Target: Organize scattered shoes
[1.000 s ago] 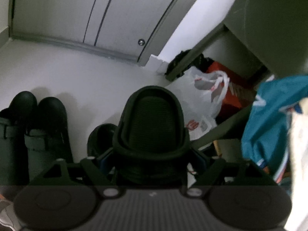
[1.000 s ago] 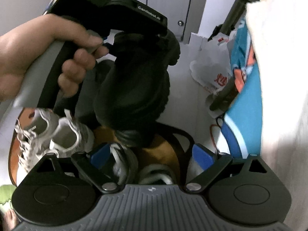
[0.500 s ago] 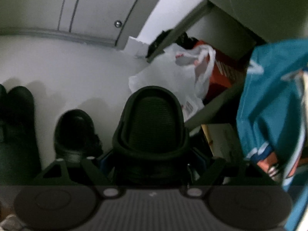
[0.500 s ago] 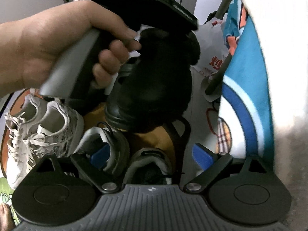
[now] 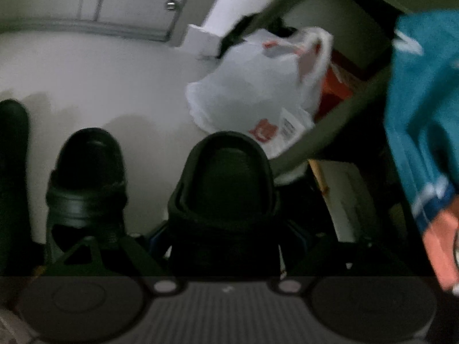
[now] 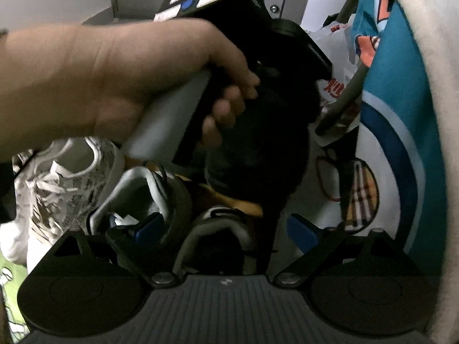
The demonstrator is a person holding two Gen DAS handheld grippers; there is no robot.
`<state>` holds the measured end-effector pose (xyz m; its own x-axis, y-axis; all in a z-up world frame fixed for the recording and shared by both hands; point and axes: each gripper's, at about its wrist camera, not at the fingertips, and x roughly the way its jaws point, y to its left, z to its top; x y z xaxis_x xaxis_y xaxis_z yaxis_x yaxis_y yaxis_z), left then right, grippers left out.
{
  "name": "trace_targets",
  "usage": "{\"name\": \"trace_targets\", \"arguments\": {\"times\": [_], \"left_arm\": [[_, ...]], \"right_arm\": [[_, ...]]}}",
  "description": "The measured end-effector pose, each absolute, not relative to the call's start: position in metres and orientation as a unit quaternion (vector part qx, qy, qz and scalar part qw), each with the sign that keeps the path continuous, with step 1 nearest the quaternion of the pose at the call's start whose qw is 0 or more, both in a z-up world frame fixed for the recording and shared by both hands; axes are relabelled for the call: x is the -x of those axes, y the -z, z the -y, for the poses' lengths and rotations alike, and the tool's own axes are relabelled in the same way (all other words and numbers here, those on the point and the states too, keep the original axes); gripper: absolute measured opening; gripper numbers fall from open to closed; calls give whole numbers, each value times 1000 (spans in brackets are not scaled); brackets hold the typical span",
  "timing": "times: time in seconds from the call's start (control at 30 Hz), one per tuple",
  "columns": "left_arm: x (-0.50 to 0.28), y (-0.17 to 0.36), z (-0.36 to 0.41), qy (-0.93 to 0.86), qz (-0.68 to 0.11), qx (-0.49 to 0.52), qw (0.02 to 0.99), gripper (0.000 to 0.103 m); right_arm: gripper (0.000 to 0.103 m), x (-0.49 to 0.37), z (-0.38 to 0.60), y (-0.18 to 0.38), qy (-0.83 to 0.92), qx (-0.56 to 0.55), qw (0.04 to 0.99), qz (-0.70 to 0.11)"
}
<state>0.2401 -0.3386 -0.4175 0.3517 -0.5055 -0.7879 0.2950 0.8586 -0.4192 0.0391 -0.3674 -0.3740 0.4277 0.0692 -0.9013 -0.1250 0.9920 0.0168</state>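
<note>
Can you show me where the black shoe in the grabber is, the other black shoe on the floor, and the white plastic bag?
held black shoe (image 5: 226, 183): left wrist view, its sole.
black shoe on the floor (image 5: 89, 157): left wrist view, its toe.
white plastic bag (image 5: 252, 86): left wrist view, its side.

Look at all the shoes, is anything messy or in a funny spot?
Yes. One black clog is held sole-up in the left gripper, while its match sits on the floor. In the right wrist view, the grey sneakers lie jumbled beside the white sneakers, not lined up.

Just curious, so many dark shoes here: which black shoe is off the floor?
The black clog clamped in the left tongs; its twin stands on the floor beside it.
</note>
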Motion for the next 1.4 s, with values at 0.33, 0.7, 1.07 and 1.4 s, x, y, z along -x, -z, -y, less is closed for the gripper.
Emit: {"name": "trace_targets", "arguments": {"times": [0.33,0.7,1.07,1.4], "left_arm": [[-246,463,335,161,-547,123,812,83],[-240,456,334,152,-549,44,821,81],[-250,455,320,199,-578,38,791,82],[-247,467,309,255,-591,37,764,80]], "right_arm": [[96,-36,368,379,-60,31,842,-536],[96,-37,366,390,-56,29,832,-551],[96,-39,374,388,-51,22,829,-556],[96,-40,372,387,-50,20,830,-555]]}}
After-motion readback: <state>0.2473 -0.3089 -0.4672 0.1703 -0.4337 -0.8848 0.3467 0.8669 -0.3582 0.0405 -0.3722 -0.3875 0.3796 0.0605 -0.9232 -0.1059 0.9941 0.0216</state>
